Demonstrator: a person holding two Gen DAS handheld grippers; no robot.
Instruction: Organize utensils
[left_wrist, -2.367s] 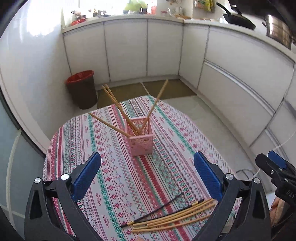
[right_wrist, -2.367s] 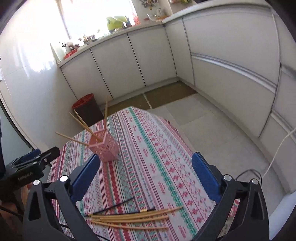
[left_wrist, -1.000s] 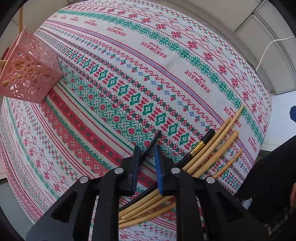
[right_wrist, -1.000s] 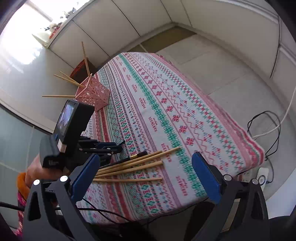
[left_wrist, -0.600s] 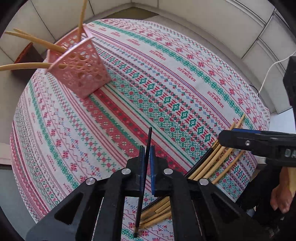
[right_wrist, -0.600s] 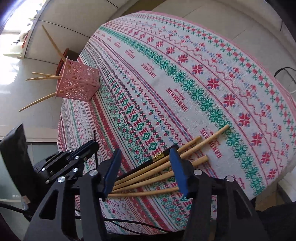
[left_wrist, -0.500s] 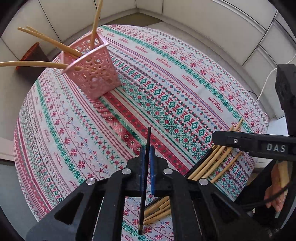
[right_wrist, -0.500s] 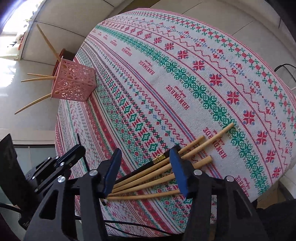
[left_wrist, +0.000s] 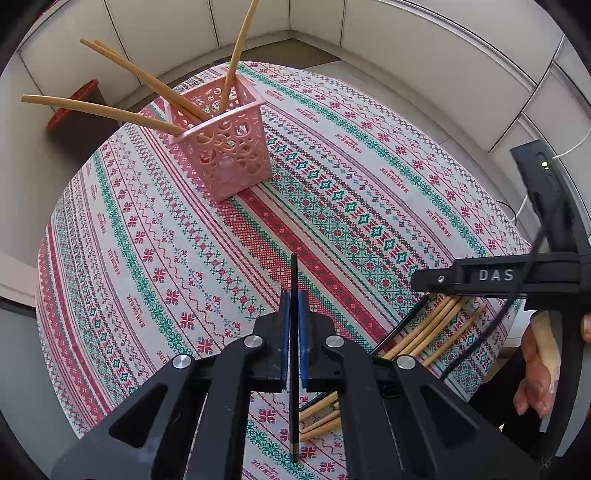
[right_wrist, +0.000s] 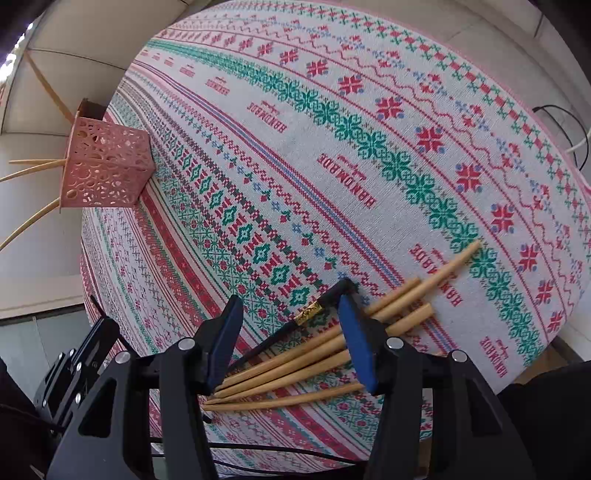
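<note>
My left gripper (left_wrist: 293, 295) is shut on a thin black chopstick (left_wrist: 293, 269) and holds it above the patterned tablecloth (left_wrist: 147, 240), tip pointing toward the pink perforated basket (left_wrist: 229, 147). Several wooden chopsticks (left_wrist: 110, 110) lean out of that basket. My right gripper (right_wrist: 290, 306) is low over the bundle at the table's near edge, jaws opening. A second black chopstick with a gold band (right_wrist: 325, 301) and several wooden chopsticks (right_wrist: 295, 365) lie between the jaws, and the pads do not press on them. The basket (right_wrist: 107, 166) stands far left in the right wrist view.
A red-rimmed bin (left_wrist: 70, 107) stands on the floor beyond the table, against white cabinets (left_wrist: 406, 55). A person's hand (left_wrist: 535, 369) grips the right tool at the right edge. Cables (right_wrist: 561, 122) lie on the floor past the table's rim.
The left gripper shut on the black chopstick and lifted it off the cloth, tilting toward the basket. The right gripper came down over the bundle, and its jaws narrowed.
</note>
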